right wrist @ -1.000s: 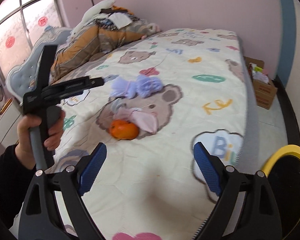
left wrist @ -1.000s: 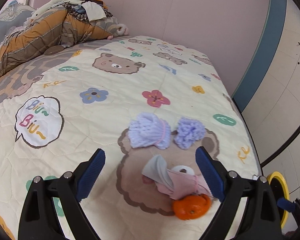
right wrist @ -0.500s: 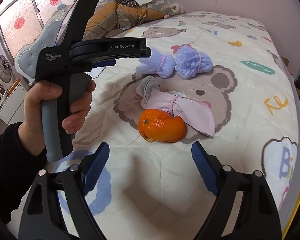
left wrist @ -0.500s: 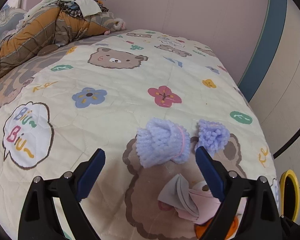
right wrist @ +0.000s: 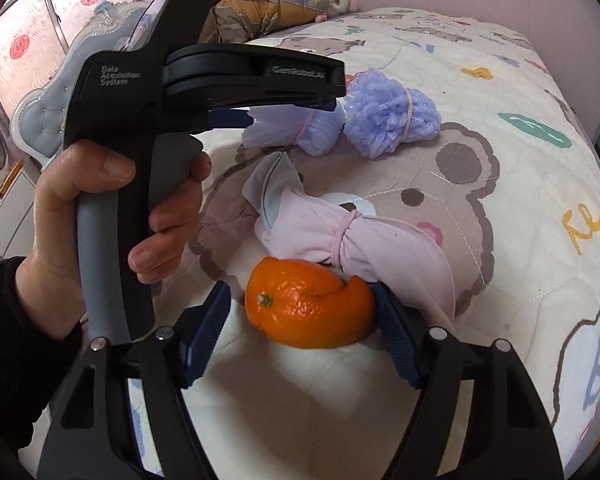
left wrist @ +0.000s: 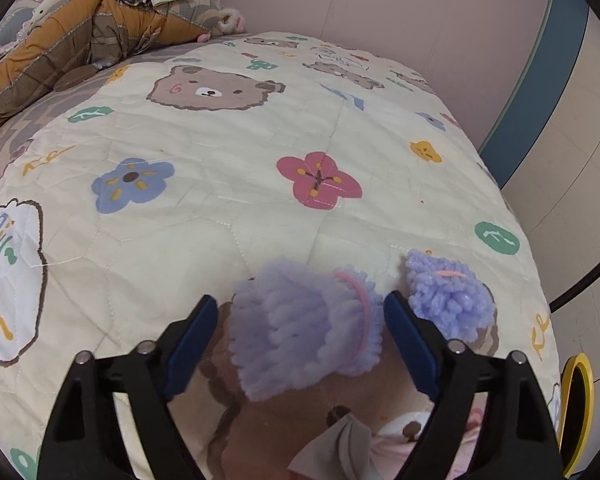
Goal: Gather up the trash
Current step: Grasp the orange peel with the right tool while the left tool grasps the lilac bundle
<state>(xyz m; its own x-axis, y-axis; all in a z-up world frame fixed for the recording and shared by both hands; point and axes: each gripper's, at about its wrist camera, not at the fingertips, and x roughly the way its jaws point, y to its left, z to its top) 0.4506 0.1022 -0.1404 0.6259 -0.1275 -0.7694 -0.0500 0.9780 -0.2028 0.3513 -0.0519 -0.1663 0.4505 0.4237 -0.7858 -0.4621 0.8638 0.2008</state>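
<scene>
A: Currently, on the cream quilted bedspread with bear and flower prints, the left gripper points down at a fluffy lilac yarn bundle tied with a pink band. Its blue pads stand either side of the bundle, jaws closing. Left pad clear of the yarn; right pad at its edge, contact uncertain.

B: Noted. Neighbours?

A: A second fluffy lilac yarn ball with a pink band lies just right of it, outside the right finger. Near edge of that view: a pale pink cloth bundle with a grey flap, partly hidden.

B: Right side?

A: The right gripper straddles the orange citrus peel shell with a green stem nub, which sits on the bedspread near the camera. Jaws closing; right pad looks against the peel's edge, left pad has a small gap. Not a firm pinch yet.

B: Surroundings of the peel?

A: The pink cloth bundle touches it on the far right side. Both yarn pieces lie farther off. The person's left hand, dark sleeve, grips the left gripper's grey handle at the left of the view.

B: Background?

A: A crumpled orange-and-brown plaid quilt is heaped at the far left; a yellow-rimmed bin stands beyond the right bed edge.
</scene>
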